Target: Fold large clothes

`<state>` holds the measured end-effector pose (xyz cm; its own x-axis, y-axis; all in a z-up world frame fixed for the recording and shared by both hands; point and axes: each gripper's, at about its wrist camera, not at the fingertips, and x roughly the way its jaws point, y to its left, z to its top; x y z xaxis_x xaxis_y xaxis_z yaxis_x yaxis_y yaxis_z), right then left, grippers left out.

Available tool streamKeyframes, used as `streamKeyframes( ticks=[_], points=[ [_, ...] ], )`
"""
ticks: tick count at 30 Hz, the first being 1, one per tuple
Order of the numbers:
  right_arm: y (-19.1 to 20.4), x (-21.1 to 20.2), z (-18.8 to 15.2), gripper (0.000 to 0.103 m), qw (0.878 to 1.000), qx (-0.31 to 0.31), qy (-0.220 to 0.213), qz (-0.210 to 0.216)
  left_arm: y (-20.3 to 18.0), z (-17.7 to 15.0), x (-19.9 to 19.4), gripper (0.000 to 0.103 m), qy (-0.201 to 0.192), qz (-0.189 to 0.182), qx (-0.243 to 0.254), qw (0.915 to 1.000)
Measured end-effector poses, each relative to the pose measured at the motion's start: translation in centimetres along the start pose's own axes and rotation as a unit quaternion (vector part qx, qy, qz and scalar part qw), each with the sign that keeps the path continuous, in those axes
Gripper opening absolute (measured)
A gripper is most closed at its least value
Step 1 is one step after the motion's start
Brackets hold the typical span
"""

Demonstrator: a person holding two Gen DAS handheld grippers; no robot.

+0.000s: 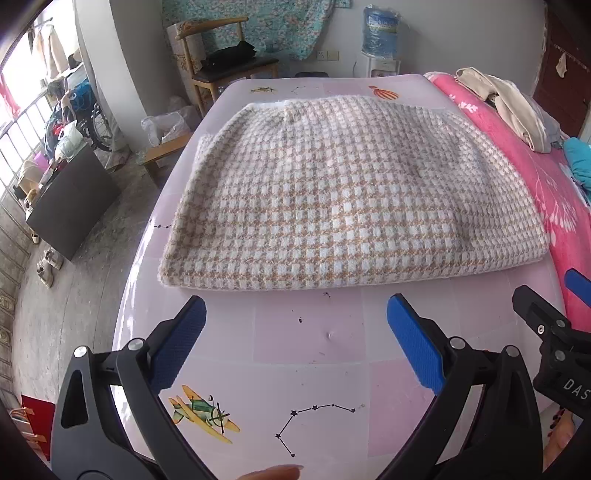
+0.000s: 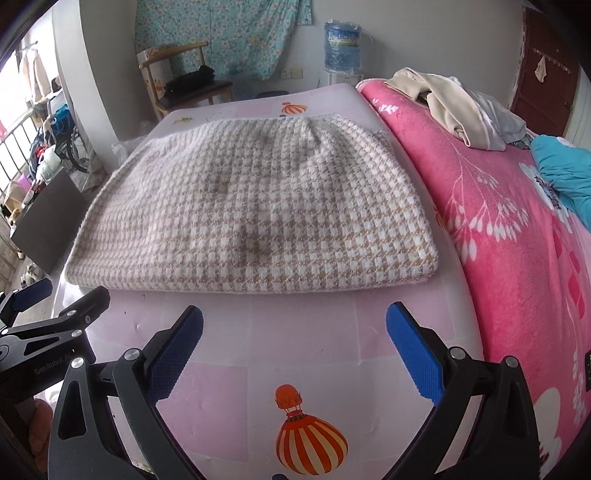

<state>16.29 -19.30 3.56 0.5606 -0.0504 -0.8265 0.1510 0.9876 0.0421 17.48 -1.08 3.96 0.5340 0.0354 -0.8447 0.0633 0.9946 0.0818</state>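
Observation:
A beige and white houndstooth garment (image 1: 347,199) (image 2: 255,214) lies folded flat into a wide rectangle on the pink patterned mat (image 1: 310,332) (image 2: 303,332). My left gripper (image 1: 295,317) hovers open just short of the garment's near edge, nothing between its blue pads. My right gripper (image 2: 294,325) is also open and empty, facing the garment's near right part. Each gripper shows at the side of the other's view: the right gripper (image 1: 554,310) at the far right, the left gripper (image 2: 55,299) at the far left.
A pink floral blanket (image 2: 517,240) covers the bed to the right, with a heap of cream and grey clothes (image 2: 458,107) and a teal cloth (image 2: 565,173) on it. A wooden chair (image 1: 225,70), a water bottle (image 1: 380,33) and a dark cabinet (image 1: 70,199) stand on the floor beyond and left.

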Motion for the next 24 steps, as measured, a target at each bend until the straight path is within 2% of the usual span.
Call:
streamKeyframes(
  ticks=[24],
  points=[
    [0.39,-0.40,0.15,0.097,1.000,-0.008,0.000,-0.013,-0.10,-0.18,0.20,0.095,0.008,-0.011,0.000,0.9999]
  ],
)
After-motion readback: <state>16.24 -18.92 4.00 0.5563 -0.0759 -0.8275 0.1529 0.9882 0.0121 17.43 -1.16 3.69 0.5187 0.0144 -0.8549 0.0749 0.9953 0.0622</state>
